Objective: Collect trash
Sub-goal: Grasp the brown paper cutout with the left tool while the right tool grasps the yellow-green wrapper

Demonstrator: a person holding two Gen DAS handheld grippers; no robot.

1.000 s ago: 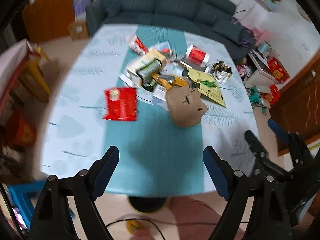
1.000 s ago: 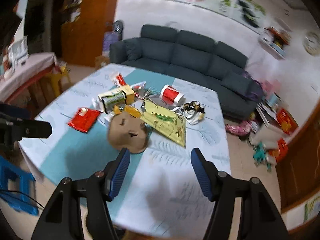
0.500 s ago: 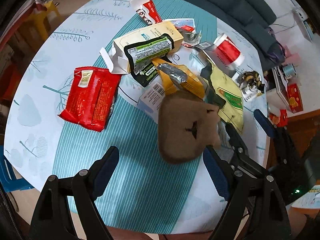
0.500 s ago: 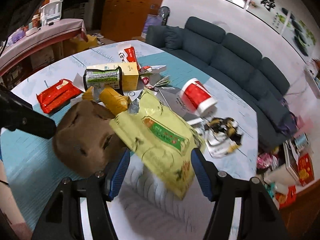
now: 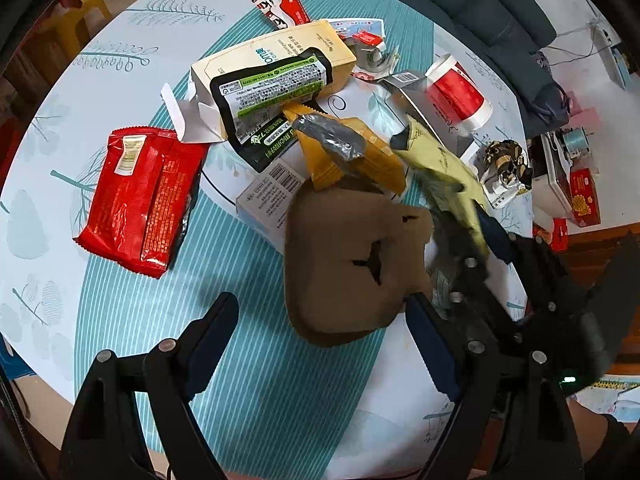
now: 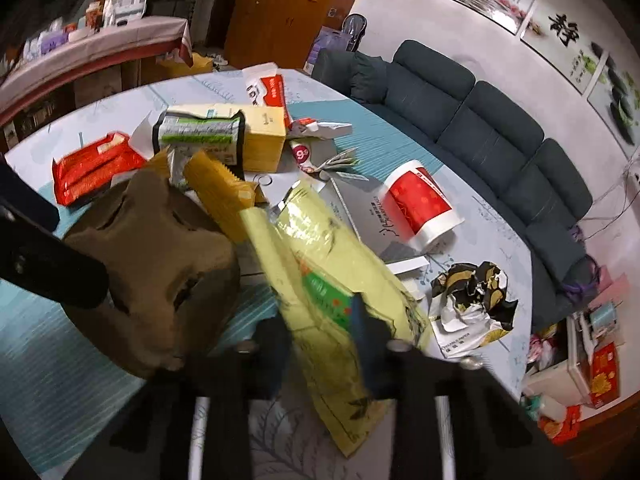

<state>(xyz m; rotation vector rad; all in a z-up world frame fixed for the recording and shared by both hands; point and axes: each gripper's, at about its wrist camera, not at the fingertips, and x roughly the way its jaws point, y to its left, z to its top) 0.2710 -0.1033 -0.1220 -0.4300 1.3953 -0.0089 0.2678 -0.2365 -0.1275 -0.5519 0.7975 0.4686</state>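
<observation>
Closing my right gripper [image 6: 324, 332] on the pale yellow-green foil snack bag [image 6: 320, 276] is the step in hand: its jaws are coming together with the bag's near edge between them, and I judge the pads are already biting the film. To do it well I would take only that one thin layer, keep clear of the crumpled brown paper bag [image 5: 352, 264] just beside it, and lift slowly so the slippery foil does not slide out. The bag lies toward my side of the trash pile on the round table with the teal-and-white leaf-print cloth [image 5: 132, 60], with its far end against the orange crinkled wrapper [image 6: 220, 184].

My left gripper [image 5: 324, 348] hangs with its jaws wide apart and nothing between them, just short of the brown paper bag (its right finger looks almost against the bag's edge, though I cannot tell if it touches). That bag is probably the collecting sack.

Compared with a second ago, both views sit much lower and closer to the pile, the sofa has all but dropped out of the left view, and the right jaws, then wide, have narrowed onto the foil.
</observation>
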